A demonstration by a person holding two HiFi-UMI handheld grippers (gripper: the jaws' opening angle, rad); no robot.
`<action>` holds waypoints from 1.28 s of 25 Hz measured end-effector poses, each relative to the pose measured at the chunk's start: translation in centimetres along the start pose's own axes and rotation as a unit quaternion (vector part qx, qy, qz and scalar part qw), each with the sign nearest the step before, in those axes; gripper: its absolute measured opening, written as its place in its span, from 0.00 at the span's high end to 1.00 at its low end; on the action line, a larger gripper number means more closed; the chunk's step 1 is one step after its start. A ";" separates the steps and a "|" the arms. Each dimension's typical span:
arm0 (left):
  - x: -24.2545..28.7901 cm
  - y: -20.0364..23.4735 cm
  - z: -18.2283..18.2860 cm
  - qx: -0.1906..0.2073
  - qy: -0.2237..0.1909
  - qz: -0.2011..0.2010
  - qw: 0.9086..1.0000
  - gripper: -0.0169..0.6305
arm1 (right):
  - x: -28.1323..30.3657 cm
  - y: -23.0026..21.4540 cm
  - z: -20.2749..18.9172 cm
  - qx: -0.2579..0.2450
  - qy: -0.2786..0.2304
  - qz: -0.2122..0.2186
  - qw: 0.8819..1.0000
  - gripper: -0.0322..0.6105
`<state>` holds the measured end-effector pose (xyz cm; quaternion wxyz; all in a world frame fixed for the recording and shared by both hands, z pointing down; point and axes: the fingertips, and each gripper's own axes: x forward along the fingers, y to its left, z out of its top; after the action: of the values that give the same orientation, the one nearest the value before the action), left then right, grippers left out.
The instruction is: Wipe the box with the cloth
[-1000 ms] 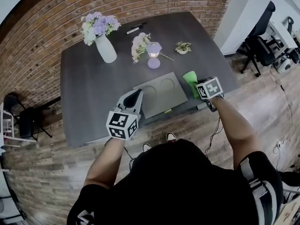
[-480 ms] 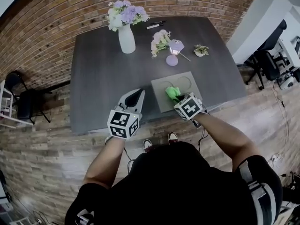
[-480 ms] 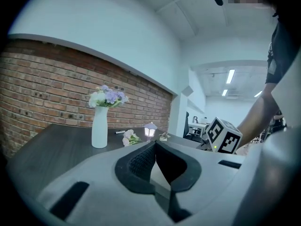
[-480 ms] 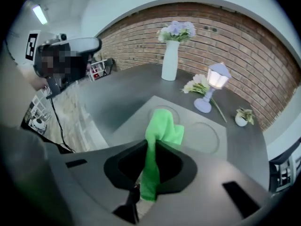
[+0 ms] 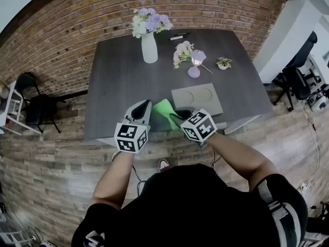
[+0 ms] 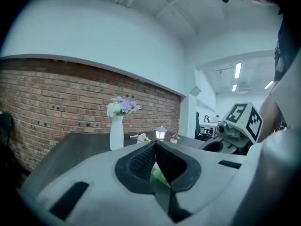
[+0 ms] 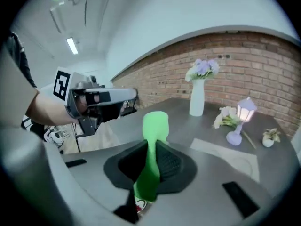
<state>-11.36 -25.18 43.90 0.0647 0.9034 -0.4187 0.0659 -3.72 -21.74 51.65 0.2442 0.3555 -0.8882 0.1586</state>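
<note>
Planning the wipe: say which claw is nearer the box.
Right. The right claw, shut on the green cloth, sits beside the box at its near left corner; the left claw is farther left, beyond the cloth.

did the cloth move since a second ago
Yes. The cloth, held by the right gripper, went from the right edge of the box across to its left side.

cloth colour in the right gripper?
Plain bright green. The cloth shows best in the right gripper view, pinched between the fingers.

Even bright lighting; strong fisheye edge distortion; gripper views soft.
</note>
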 end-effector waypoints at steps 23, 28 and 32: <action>-5.2 -17.6 11.0 0.069 -0.090 0.054 0.992 0.96 | -29.1 -9.4 0.1 0.005 -0.249 -0.207 0.946 0.87; -7.0 -16.3 10.9 0.065 -0.090 0.048 0.993 0.96 | -28.4 -7.8 1.8 -0.006 -0.254 -0.217 0.943 0.88; -8.8 -14.5 11.6 0.066 -0.098 0.052 0.992 0.96 | -27.5 -5.9 4.3 -0.023 -0.259 -0.219 0.941 0.87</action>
<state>-5.12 -11.29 30.10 -0.0396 0.8849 -0.4641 0.0076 16.41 -12.58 33.67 0.0426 0.5639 -0.8245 -0.0170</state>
